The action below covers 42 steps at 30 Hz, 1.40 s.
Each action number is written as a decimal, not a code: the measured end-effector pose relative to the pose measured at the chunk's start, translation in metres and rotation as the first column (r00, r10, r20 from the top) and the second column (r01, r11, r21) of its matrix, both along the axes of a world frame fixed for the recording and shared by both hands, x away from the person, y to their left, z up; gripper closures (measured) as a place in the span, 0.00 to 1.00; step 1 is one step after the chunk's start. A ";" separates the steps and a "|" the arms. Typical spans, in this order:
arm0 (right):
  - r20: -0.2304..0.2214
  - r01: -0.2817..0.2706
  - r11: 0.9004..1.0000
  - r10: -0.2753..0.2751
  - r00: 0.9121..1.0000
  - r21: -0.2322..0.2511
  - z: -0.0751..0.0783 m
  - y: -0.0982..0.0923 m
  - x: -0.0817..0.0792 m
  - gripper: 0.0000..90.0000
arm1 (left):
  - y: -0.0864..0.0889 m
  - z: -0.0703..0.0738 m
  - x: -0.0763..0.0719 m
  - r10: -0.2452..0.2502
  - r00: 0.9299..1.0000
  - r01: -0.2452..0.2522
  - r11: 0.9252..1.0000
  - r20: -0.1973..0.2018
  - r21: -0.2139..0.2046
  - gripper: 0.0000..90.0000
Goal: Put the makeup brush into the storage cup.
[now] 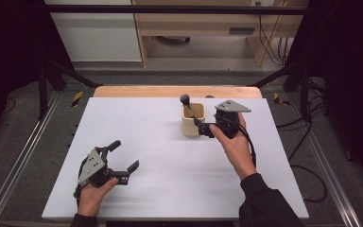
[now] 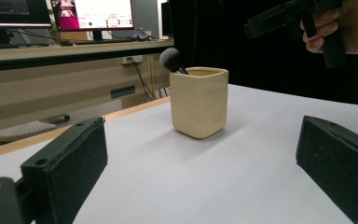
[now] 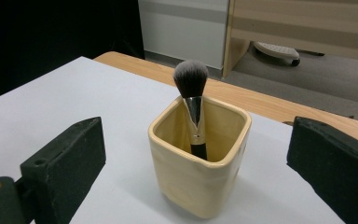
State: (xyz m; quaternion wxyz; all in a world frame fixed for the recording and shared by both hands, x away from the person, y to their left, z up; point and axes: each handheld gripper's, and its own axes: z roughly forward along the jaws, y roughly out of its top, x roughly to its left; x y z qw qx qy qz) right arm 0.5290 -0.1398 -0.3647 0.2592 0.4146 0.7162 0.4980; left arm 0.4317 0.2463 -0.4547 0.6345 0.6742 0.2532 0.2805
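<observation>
Up in the high view, a cream square cup [image 1: 192, 120] stands on the white bench [image 1: 170, 156], toward the far edge and a little right of the middle. A makeup brush [image 1: 185, 101] stands in it, dark bristle head up and leaning toward the cup's far left corner. The right gripper [image 1: 203, 128] sits just beside the cup's right wall, held in the person's right hand [image 1: 236, 144], its grey three-cornered plate on top. The left gripper [image 1: 125, 156] rests near the bench's near left corner, well apart from the cup, with its jaws spread wide and nothing between them; the left hand [image 1: 92, 196] holds it from below.

Next, the left gripper view: its two black jaws stand far apart at the bottom corners, bare bench between them. The cup [image 2: 199, 102] stands farther off, upright, the brush head [image 2: 170, 59] poking out above its rim at the left. The other gripper (seen from the side, in the person's fingers) hangs at the upper right.

Last, the right gripper view: the jaws are spread, one on each side of the cup [image 3: 198, 175], not touching it. The brush [image 3: 193, 109] stands inside, silver ferrule above a black handle, resting against the far wall.
</observation>
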 end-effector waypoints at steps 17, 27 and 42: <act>-0.012 -0.006 1.000 0.006 1.000 -0.005 -0.006 -0.008 -0.008 0.05 | 0.001 0.000 0.000 0.002 1.000 -0.002 1.000 0.002 -0.001 0.02; -0.017 0.000 1.000 0.000 1.000 -0.001 -0.007 -0.019 -0.015 0.05 | 0.001 0.000 0.000 0.003 1.000 -0.003 1.000 0.001 -0.002 0.02; -0.025 0.013 1.000 -0.013 1.000 0.005 -0.012 -0.037 -0.025 0.04 | 0.002 0.001 0.000 0.007 1.000 -0.007 1.000 0.001 -0.005 0.02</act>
